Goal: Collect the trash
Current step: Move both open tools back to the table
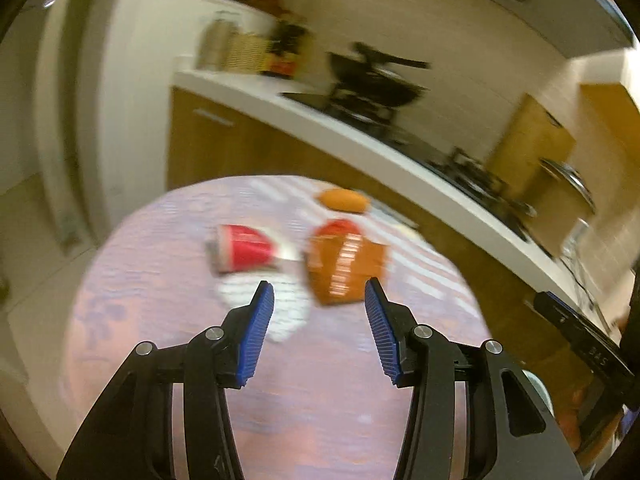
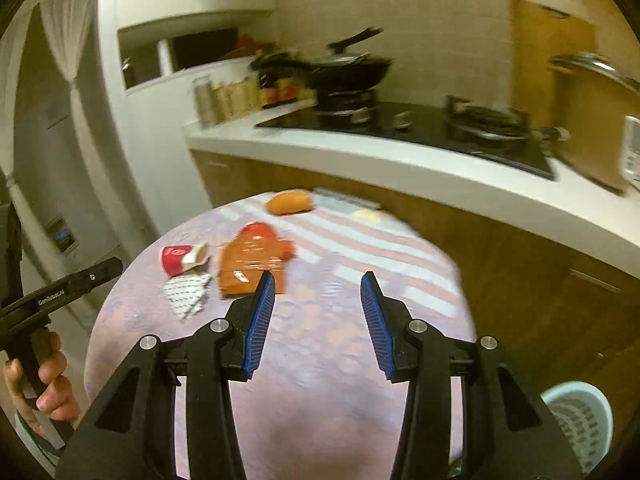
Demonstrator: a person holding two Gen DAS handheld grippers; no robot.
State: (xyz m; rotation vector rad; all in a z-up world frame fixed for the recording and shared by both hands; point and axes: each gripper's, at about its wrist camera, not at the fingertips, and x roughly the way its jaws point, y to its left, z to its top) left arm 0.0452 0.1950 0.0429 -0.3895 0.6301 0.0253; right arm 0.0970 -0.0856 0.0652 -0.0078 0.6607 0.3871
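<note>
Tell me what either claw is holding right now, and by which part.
Nothing. The left claw and right claw are both open and empty above the table.

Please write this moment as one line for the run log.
left tongs: open, empty | right tongs: open, empty | table: red cup, orange wrapper, dotted paper uncollected | basket: beside table

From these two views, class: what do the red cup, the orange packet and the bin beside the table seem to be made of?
Red cup: likely paper, matte, mouth crumpled.
Orange packet: thin plastic film, probably; glossy highlights, creased.
Bin: moulded plastic, pale, perforated wall.
</note>
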